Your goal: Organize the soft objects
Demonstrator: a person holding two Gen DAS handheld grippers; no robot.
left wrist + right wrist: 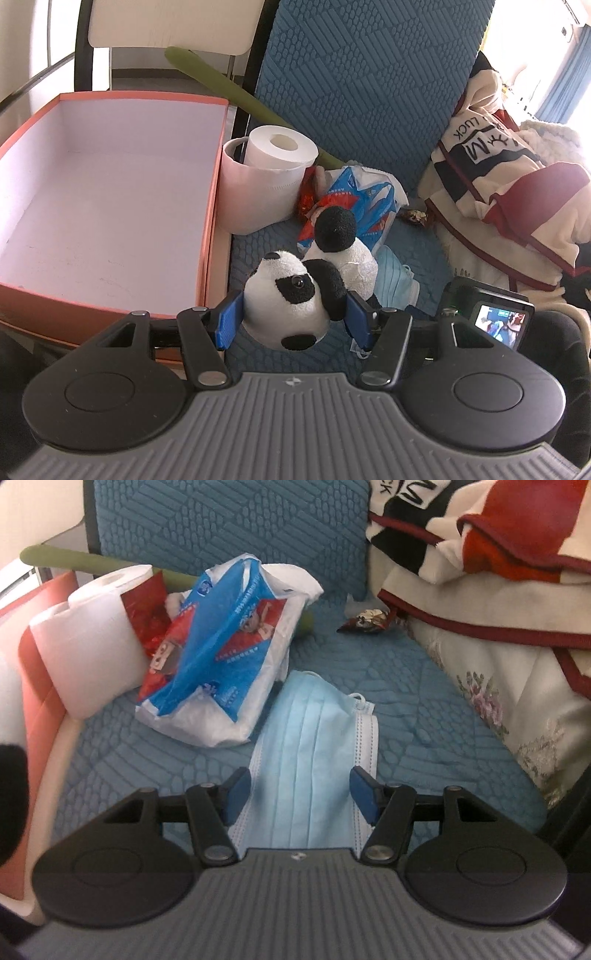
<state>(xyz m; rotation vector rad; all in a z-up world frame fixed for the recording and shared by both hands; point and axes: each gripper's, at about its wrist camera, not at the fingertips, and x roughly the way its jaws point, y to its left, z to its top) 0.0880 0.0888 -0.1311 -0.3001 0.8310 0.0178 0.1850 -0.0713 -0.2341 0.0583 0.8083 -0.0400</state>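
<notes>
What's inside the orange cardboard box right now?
The orange cardboard box shows only its bare white floor; nothing is inside. The near wall hides the front strip of floor.

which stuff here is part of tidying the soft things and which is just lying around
Part of the job:
- panda plush, held in the left gripper
- orange box
- blue face mask, under the open right gripper
- tissue pack

Lying about:
- toilet rolls
- snack wrapper
- blanket

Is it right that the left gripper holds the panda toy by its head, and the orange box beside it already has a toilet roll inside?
Not quite. The left gripper does hold the panda toy by its head, but the orange box has nothing inside; the toilet roll stands outside it, as the left wrist view shows.
</notes>
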